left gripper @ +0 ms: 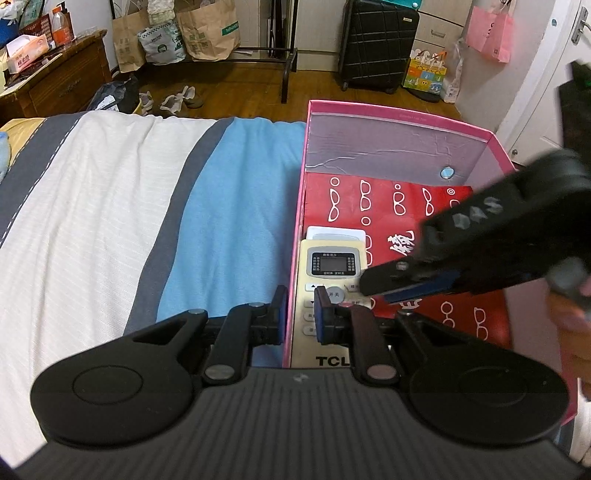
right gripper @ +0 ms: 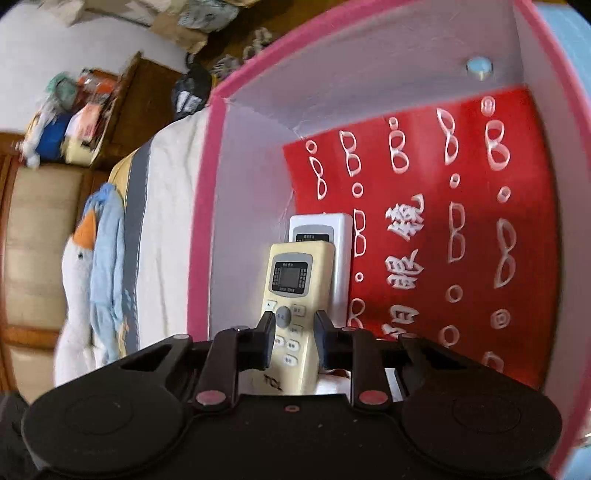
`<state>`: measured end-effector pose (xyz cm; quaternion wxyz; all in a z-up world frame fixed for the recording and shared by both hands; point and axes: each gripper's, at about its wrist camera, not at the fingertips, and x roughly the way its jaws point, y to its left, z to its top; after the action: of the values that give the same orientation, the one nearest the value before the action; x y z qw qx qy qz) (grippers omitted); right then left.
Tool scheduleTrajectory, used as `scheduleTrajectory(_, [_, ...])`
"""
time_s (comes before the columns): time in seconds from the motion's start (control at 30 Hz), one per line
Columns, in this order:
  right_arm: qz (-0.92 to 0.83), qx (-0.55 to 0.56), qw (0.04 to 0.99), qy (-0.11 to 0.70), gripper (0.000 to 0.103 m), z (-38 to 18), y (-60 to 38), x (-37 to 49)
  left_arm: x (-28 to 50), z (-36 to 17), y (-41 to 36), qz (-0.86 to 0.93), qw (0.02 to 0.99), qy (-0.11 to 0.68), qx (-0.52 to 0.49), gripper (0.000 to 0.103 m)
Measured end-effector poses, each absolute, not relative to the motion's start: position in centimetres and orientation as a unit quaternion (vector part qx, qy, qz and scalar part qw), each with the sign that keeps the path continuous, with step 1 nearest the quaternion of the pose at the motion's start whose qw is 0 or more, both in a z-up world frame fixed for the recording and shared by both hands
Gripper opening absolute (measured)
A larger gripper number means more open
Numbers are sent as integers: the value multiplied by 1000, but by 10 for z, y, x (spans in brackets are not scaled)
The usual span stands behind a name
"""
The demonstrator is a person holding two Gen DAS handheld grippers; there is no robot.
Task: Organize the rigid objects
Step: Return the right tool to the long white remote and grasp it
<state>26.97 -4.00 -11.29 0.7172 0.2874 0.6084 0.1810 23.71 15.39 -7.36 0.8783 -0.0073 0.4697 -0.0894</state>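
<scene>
A pink box (left gripper: 295, 221) with a red glasses-print bag on its floor (left gripper: 388, 206) lies on the bed. A cream TCL remote (left gripper: 332, 266) lies inside along the left wall, on top of a white remote (left gripper: 336, 233). My left gripper (left gripper: 301, 314) straddles the box's left wall, one finger outside, one inside over the cream remote, jaws apart. My right gripper (right gripper: 293, 338) is inside the box with its fingers on both sides of the cream remote (right gripper: 291, 280), closed against it; the white remote (right gripper: 325, 225) lies beneath. The right gripper also shows in the left wrist view (left gripper: 384, 288).
The bed has a white, grey and blue striped cover (left gripper: 147, 206). A goose plush (right gripper: 79, 266) lies on the bed left of the box. Beyond are a wooden floor, paper bags (left gripper: 207, 29), a black suitcase (left gripper: 376, 44) and a wooden dresser (left gripper: 55, 81).
</scene>
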Motion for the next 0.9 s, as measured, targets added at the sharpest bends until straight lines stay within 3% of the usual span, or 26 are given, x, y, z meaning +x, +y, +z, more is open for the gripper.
scheduleTrajectory(0.13, [221,178,754,592,33,-75,-44,248,237,-73,152,-87,878,471,-4,13])
scheduleTrajectory(0.47, [265,98,825,490,36,11,-140,179,237,-71,150,-79,877,473,3,13])
scheduleTrajectory(0.57, [259,113,826,489,36,14,-174,170,237,-71,149,-76,877,474,9,13])
scheduleTrajectory(0.67, [252,119,826,490,45,4,-199,160,236,-70,150,-72,877,475,10,13])
scheduleTrajectory(0.8, [226,161,818,504,54,-30,-227,152,236,-71,147,-68,877,475,15,13])
scheduleTrajectory(0.9, [190,211,805,521,54,-66,-251,147,236,-71,146,-67,877,475,15,13])
